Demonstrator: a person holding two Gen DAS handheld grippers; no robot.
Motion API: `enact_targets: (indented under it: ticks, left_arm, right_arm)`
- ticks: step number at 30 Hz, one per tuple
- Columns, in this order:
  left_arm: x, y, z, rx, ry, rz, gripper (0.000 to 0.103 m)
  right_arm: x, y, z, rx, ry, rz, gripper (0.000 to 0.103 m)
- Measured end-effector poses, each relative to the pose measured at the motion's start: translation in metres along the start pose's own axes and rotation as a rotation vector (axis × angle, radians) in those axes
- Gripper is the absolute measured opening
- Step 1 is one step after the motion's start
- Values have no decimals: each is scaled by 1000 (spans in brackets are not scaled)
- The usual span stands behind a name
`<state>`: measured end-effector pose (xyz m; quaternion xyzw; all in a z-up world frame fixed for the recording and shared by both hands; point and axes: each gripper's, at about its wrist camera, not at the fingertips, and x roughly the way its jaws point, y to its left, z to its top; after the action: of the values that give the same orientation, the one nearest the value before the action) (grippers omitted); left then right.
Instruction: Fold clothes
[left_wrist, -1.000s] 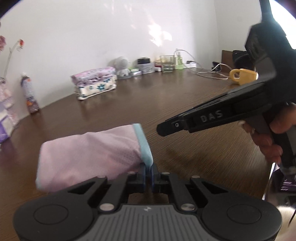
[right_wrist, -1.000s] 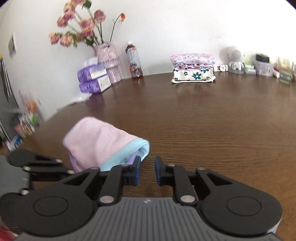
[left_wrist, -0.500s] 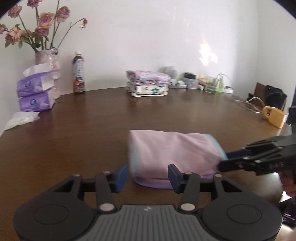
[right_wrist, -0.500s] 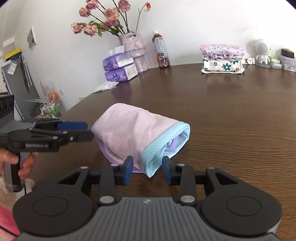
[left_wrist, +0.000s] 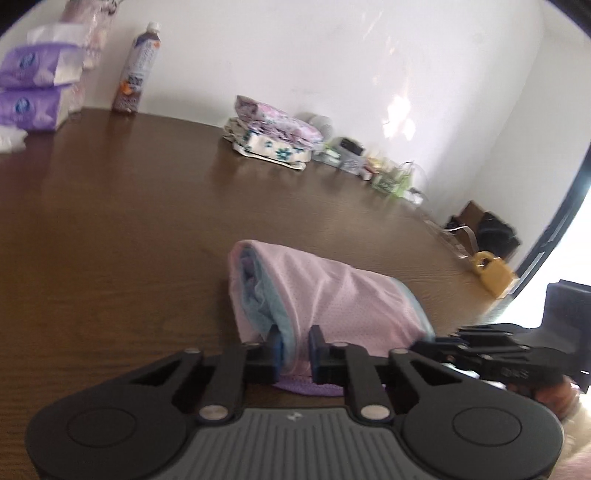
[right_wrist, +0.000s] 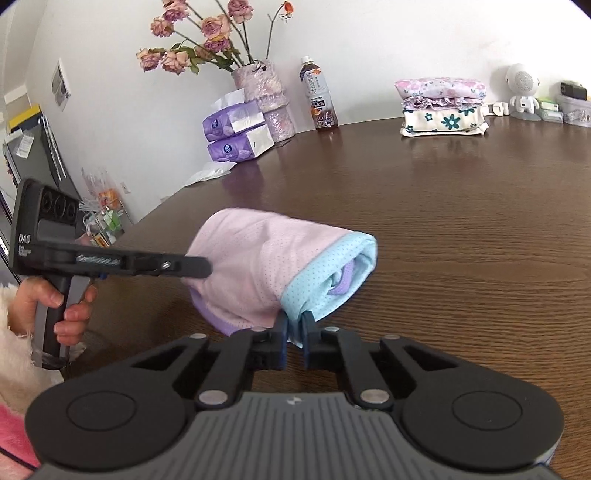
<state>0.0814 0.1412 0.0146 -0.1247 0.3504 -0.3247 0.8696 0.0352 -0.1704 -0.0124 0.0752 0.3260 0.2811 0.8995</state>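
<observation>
— Where do we have the pink garment (right_wrist: 255, 269)?

— Bundled near the table's (right_wrist: 461, 229) front edge. Our right gripper (right_wrist: 294, 338) is pinched almost closed on its blue hem; our left gripper (left_wrist: 294, 349) stands narrowly parted around the other end's edge.

— And the folded stack (right_wrist: 441, 107)?

— At the far edge.

Upper left: vase of dried roses (right_wrist: 255, 85), tissue packs (right_wrist: 236, 134), drink bottle (right_wrist: 319, 98); upper right: white figurine (right_wrist: 522, 90).

Black left gripper (left_wrist: 294, 350), blue-padded jaws, grey ribbed body, silver screws; fluffy white sleeve (right_wrist: 14, 332).
</observation>
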Motion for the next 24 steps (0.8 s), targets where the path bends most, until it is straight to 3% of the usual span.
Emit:
enact_targets:
  ticks: [5, 11, 13, 16, 24]
  left_arm:
    - [-5, -3, -10, -30, 14, -94, 5]
    - [-2, -23, -26, -44, 22, -122, 5]
    - [-1, -32, -30, -36, 25, -123, 9]
    - [4, -42, -36, -17, 38, -127, 10]
    - [11, -59, -45, 20, 66, -119, 11]
  right_arm:
    - [-3, -21, 6, 10, 2, -21, 5]
    - [-2, -33, 12, -9, -1, -67, 6]
    - [-4, -39, 13, 14, -6, -70, 11]
    - [-13, -46, 14, 46, -28, -85, 28]
    - [-35, -54, 12, 68, -80, -126, 36]
